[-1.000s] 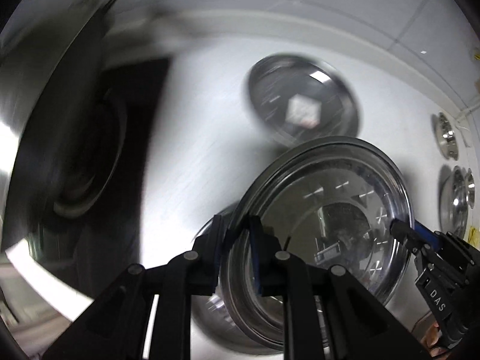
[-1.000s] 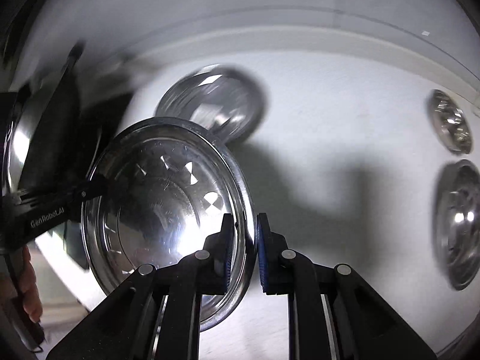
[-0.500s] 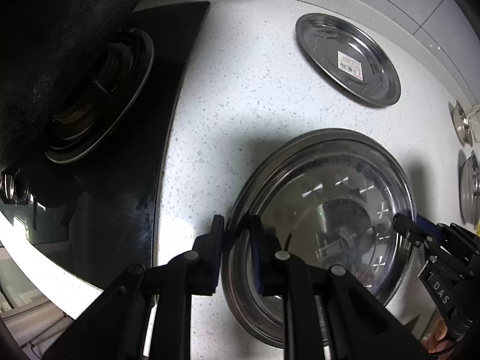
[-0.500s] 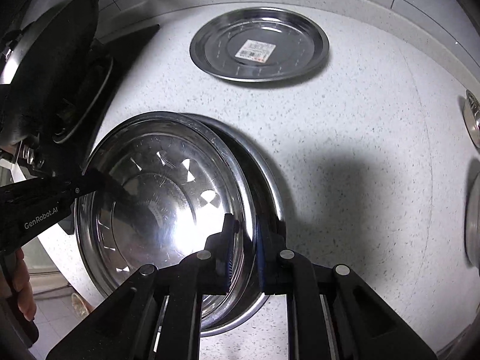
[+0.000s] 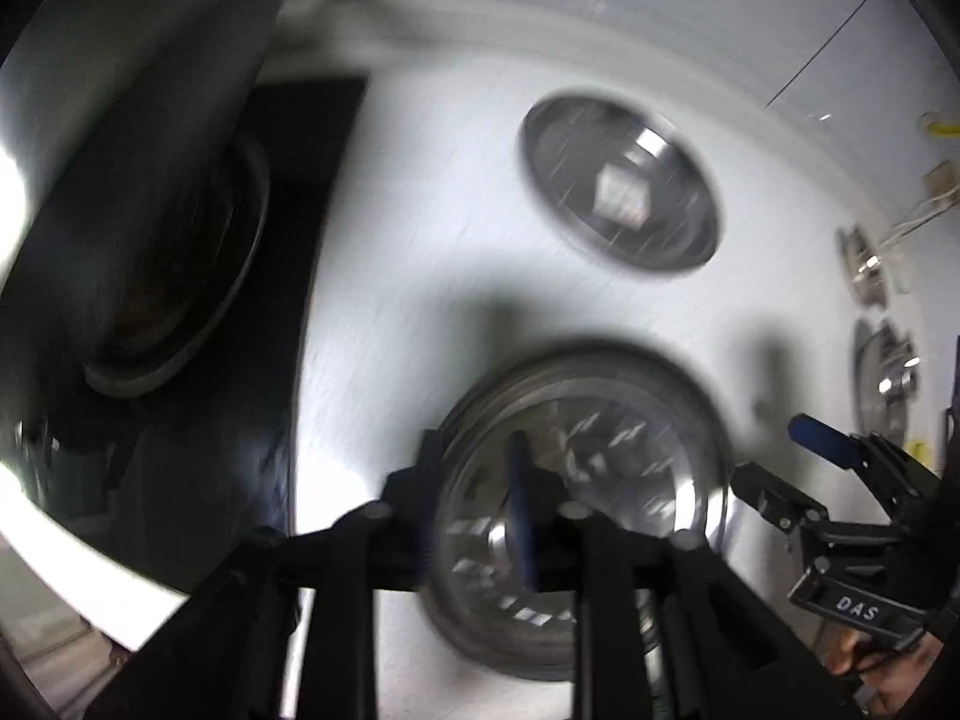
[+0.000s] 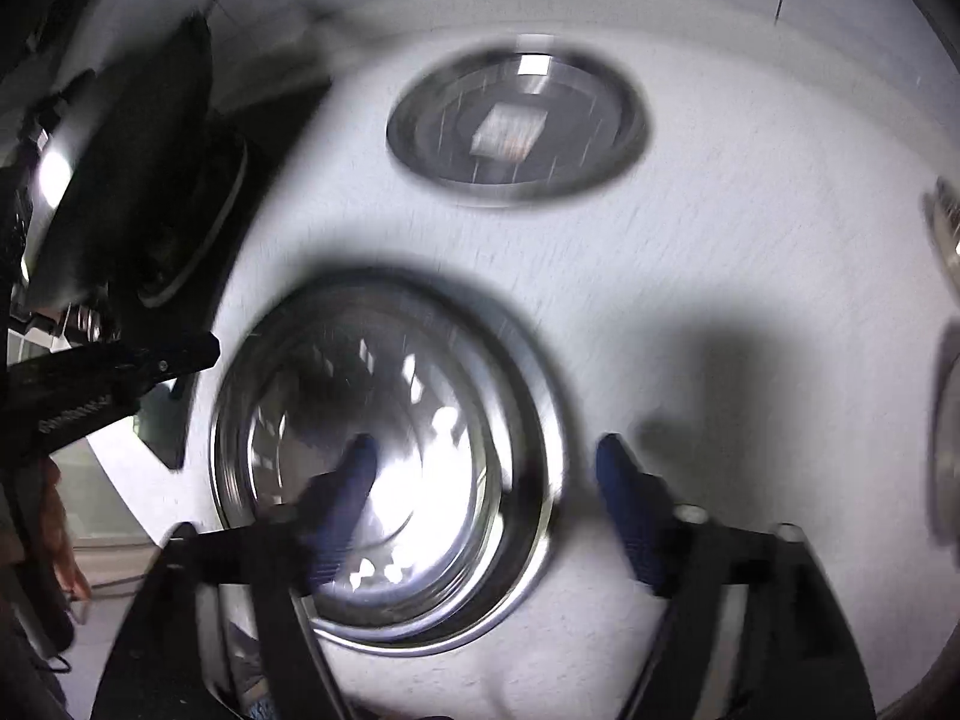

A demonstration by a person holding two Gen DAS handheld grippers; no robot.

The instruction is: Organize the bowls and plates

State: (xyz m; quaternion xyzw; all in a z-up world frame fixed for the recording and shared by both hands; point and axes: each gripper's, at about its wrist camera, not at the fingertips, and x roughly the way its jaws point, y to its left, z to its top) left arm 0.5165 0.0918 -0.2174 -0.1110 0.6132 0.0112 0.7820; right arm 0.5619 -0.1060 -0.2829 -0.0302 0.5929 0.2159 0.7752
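Both views are motion-blurred. A large steel plate (image 5: 606, 456) lies on the white counter on top of another one, also in the right wrist view (image 6: 384, 456). My left gripper (image 5: 474, 516) is open, its jaws standing on either side of the plate's left rim. My right gripper (image 6: 486, 504) is open wide over the plate's right rim, and shows in the left wrist view (image 5: 774, 456). A second steel plate with a label (image 5: 618, 186) lies farther back, also in the right wrist view (image 6: 516, 126).
A black stove with a burner (image 5: 180, 276) and a dark pan (image 6: 120, 168) is at the left. Small steel bowls (image 5: 882, 372) sit at the far right near the wall. The counter's front edge (image 5: 72, 552) runs at lower left.
Both grippers have let go of the large plate, which now rests flat on the plate below. Both jaws have opened and the cameras have pulled back.
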